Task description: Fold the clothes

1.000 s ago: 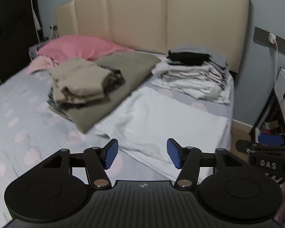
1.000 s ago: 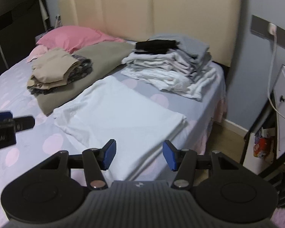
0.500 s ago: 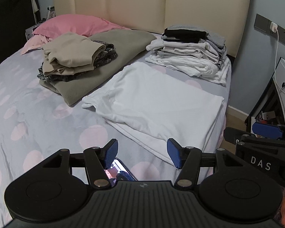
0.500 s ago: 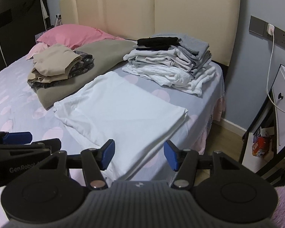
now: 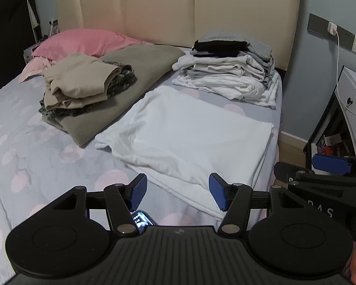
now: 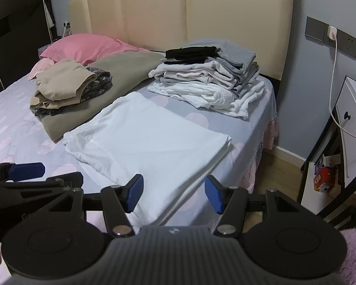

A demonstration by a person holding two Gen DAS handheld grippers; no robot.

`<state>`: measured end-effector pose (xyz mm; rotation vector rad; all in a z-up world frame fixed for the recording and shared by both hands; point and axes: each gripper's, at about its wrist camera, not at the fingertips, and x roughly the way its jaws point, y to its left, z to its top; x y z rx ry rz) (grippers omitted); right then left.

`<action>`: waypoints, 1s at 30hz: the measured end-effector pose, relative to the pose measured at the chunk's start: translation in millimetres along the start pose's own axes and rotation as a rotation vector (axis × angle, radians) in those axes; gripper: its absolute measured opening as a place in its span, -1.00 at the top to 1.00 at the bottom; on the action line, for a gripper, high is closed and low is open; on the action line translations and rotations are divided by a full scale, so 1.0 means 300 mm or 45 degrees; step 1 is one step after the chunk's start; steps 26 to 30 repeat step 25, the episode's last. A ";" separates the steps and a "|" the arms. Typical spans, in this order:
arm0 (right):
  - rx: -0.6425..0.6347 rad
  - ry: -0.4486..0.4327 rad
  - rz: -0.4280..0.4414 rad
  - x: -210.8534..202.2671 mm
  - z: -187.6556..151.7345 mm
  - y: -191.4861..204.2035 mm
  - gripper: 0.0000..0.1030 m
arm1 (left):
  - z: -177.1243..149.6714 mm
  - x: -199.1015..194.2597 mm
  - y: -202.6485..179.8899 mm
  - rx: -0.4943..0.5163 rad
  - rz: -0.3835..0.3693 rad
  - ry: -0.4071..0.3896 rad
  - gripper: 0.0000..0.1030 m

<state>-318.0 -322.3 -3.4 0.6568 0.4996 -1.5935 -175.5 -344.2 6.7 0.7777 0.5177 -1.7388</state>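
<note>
Both views now nearer bed edge than second ago; phone newly visible under left tongs. Left tongs apart, empty. Right tongs apart, empty. White shirt flat on bed, just ahead of both; near hem below tips. Long axis runs toward folded stack. Right tongs nearer bed-edge corner, left nearer sleeve side.

Dim, even indoor light with a cool cast; shadows are soft. Both views are sharp at centre but bow strongly toward black, vignetted corners. No glare shows.
</note>
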 end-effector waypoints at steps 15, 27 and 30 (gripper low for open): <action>0.013 -0.006 -0.032 0.010 0.007 0.000 -0.17 | 0.017 0.005 -0.007 0.006 -0.008 -0.026 -0.08; 0.011 -0.013 -0.040 0.011 0.009 -0.001 -0.17 | 0.020 -0.001 -0.011 0.009 -0.010 -0.035 -0.08; 0.011 -0.013 -0.040 0.011 0.009 -0.001 -0.17 | 0.020 -0.001 -0.011 0.009 -0.010 -0.035 -0.08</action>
